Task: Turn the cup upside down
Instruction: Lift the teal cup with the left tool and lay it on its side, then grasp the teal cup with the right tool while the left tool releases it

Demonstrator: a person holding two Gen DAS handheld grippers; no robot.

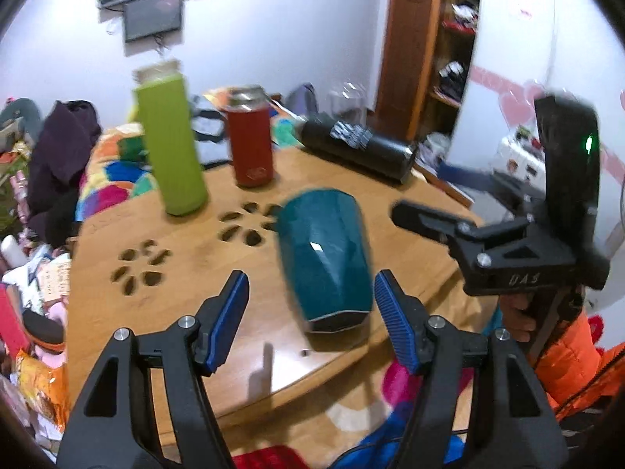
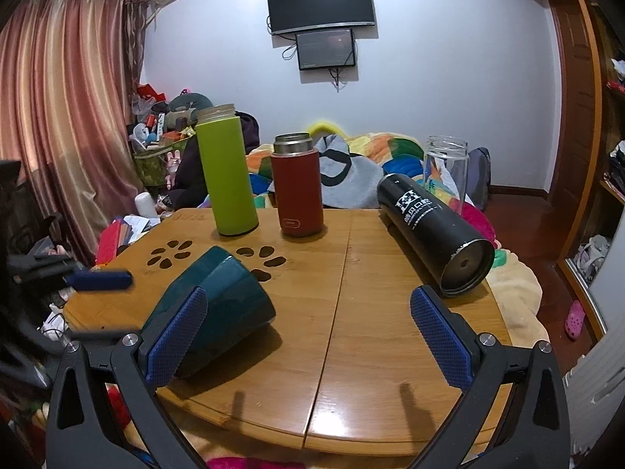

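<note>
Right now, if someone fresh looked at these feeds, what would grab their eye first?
Probably the teal cup lying tipped on its side near the front of the wooden table, just ahead of the open left claw and not gripped. Next, the black flask lying on its side at the table's right. Behind stand a lime-green bottle and a red thermos, both upright.

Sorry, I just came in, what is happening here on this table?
A person holds a two-finger gripper in each hand over a wooden table. A teal cup lies on its side there, gripped by neither. The left gripper is open and lined up around it, not visibly touching. The right gripper is also open, with the cup at its left finger. A green bottle and a red flask stand behind; a black flask lies on its side.
</note>
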